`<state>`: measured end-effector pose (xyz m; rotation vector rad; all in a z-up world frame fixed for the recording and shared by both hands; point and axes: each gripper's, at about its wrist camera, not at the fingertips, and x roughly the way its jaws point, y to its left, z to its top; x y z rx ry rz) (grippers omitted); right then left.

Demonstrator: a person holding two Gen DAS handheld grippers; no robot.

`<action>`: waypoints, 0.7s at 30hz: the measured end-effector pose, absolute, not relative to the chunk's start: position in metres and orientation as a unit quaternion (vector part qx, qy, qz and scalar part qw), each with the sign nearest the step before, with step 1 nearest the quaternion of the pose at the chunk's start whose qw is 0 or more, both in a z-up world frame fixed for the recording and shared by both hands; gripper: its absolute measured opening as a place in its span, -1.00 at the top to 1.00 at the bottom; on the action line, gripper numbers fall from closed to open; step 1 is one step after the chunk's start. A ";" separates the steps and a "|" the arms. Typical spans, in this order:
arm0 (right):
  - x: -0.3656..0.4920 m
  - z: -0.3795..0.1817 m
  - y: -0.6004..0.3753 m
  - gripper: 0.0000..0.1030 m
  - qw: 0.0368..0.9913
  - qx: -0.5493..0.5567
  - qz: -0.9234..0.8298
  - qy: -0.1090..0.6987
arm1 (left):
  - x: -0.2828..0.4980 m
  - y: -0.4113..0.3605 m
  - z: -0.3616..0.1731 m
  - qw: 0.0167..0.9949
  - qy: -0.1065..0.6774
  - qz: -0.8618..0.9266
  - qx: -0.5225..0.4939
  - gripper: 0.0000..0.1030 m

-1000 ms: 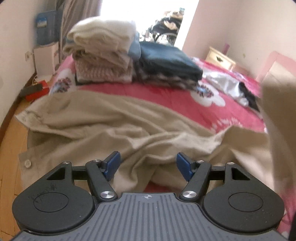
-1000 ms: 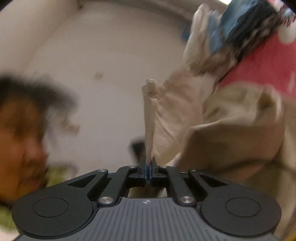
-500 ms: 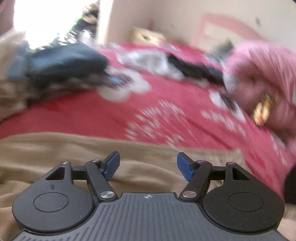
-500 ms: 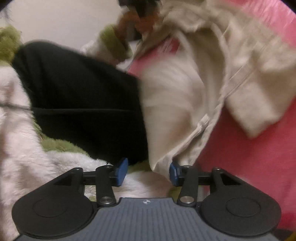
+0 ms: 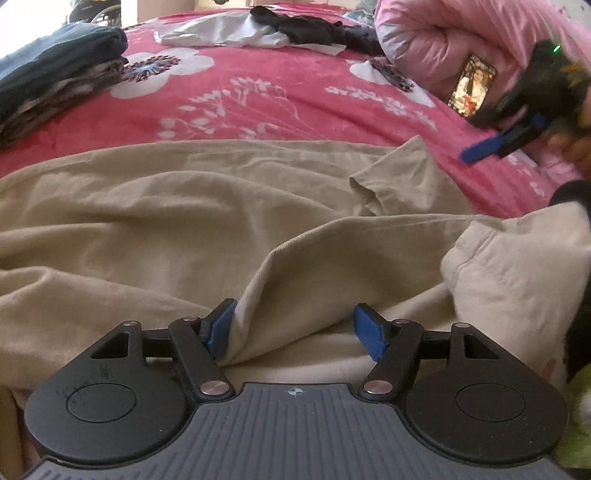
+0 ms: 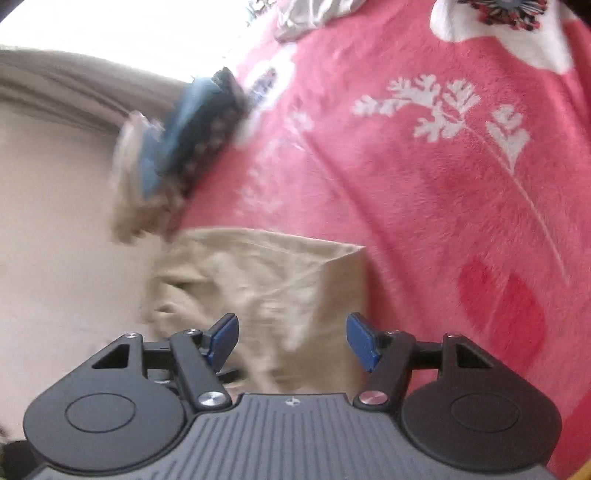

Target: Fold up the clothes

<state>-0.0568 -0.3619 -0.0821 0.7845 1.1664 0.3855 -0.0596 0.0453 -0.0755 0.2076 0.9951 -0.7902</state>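
Observation:
A beige garment lies spread and rumpled across the red floral bedspread. My left gripper is open, with a raised fold of the beige cloth between its blue pads, not pinched. My right gripper is open and empty, just above a corner of the beige garment. The right gripper also shows in the left wrist view, at the far right over the bedspread.
A stack of folded dark clothes sits at the back left; it appears blurred in the right wrist view. Grey and black loose clothes lie at the back. A pink quilt and a phone are at the right.
My right gripper has let go of the beige cloth, opened and swung over the bedspread. My left gripper stayed open and moved right along the garment, onto a fold.

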 end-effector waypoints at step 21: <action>-0.020 -0.001 -0.320 0.84 0.897 0.148 0.133 0.396 | -0.045 0.023 -0.054 0.816 0.448 -0.354 0.090 -0.34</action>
